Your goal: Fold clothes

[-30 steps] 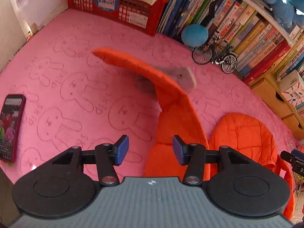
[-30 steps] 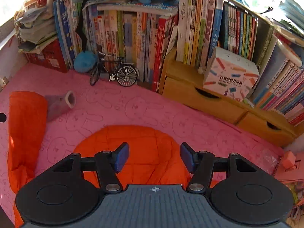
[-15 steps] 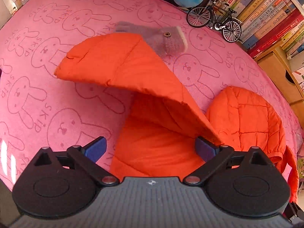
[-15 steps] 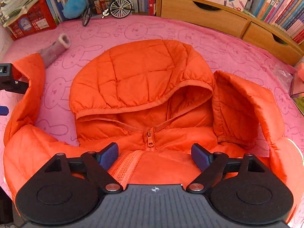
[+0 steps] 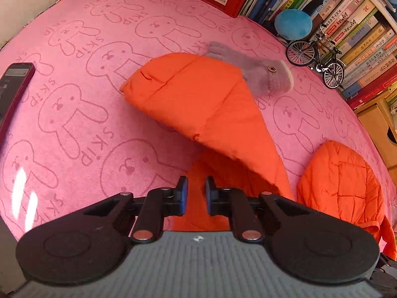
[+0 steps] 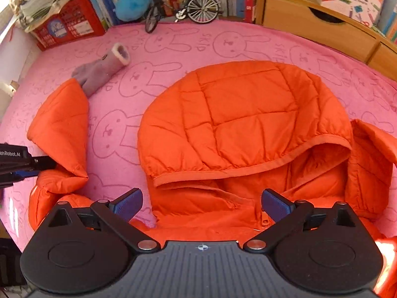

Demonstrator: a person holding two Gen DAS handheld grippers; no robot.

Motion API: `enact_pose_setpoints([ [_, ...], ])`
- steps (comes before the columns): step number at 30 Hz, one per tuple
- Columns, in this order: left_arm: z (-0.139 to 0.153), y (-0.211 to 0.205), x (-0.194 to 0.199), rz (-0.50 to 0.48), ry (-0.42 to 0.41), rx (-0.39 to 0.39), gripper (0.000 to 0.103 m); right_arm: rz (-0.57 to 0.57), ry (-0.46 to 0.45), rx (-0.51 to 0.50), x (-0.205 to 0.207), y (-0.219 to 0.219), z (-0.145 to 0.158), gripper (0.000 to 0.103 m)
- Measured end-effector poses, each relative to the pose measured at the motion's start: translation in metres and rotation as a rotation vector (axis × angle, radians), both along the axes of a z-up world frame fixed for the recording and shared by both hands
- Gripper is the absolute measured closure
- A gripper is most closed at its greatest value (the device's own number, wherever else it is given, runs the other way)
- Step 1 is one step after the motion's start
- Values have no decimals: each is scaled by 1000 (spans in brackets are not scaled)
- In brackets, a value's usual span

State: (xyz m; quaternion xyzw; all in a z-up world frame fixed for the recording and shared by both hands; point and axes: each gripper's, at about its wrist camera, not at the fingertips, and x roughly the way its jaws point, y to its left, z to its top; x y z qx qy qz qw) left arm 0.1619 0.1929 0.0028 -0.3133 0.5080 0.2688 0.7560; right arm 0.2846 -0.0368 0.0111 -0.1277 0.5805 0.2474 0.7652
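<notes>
Spread on pink bunny-print cloth (image 6: pixel 173 49): 1 orange quilted jacket (image 6: pixel 248 114), hood flat & facing up, zip front nearest the cams. L gripper (image 5: pixel 196 193) nearly closed, 2 blue pads pinching orange fabric at base of the jacket's sleeve (image 5: pixel 198 99); sleeve lifted & draped away from the body, cuff end twd far-left. In R wrist view same sleeve (image 6: pixel 62 124) stands up at left edge, w/ L gripper's black body (image 6: pixel 17 161) just beside it. R gripper (image 6: pixel 202 202) wide open, nothing held, pads (image 6: pixel 127 202) hovering over collar/zip area, 1 each side. 2nd sleeve bunched at right of hood. Also on cloth: 1 grey fuzzy glove (image 5: pixel 263 74), touching the raised sleeve's far side; 1 model bicycle (image 6: pixel 181 7) & 1 blue plush ball (image 6: pixel 132 5) near the books; 1 red crate (image 6: pixel 67 24) far left; 1 phone (image 5: pixel 12 94) at left edge in L wrist view. Behind: rows of books, wooden drawers (image 6: pixel 317 27) w/ 1 printed box on top.
</notes>
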Motion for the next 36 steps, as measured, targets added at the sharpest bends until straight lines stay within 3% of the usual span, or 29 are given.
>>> enact_pose_setpoints([
  [4,8,18,-16,77,-21,58,96,56,13,-83,-6,32,-18,0],
  [8,6,30,-24,85,-34,39,96,12,25,-168,-6,38,-34,4],
  [9,5,30,-26,79,-35,28,96,0,31,-173,-6,36,-37,21],
  [11,2,29,-30,67,-35,5,95,-20,31,-139,-7,31,-34,38],
  [12,1,29,-31,61,-35,-7,95,-28,27,-138,-6,31,-30,54],
  [13,0,28,-33,55,-35,-18,92,-35,13,-150,-5,32,-26,78],
  [16,-3,27,-39,36,-36,-52,79,-101,5,-102,9,28,-10,92],
  [18,-6,27,-43,24,-37,-75,77,-164,-2,-54,26,23,4,94],
  [23,3,24,-48,-11,-77,-123,69,-234,-158,41,68,25,55,96],
  [25,11,23,-47,-29,-109,-120,50,-243,-249,98,83,25,84,99],
  [29,22,21,-41,-51,-141,-83,34,-234,-449,206,110,28,152,101],
  [32,18,25,-38,-44,-132,-117,33,-194,-475,248,122,31,183,95],
  [35,9,30,-38,-16,-119,-192,30,-121,-431,243,110,33,180,83],
  [36,7,30,-37,-13,-121,-222,26,-90,-416,213,97,35,170,72],
])
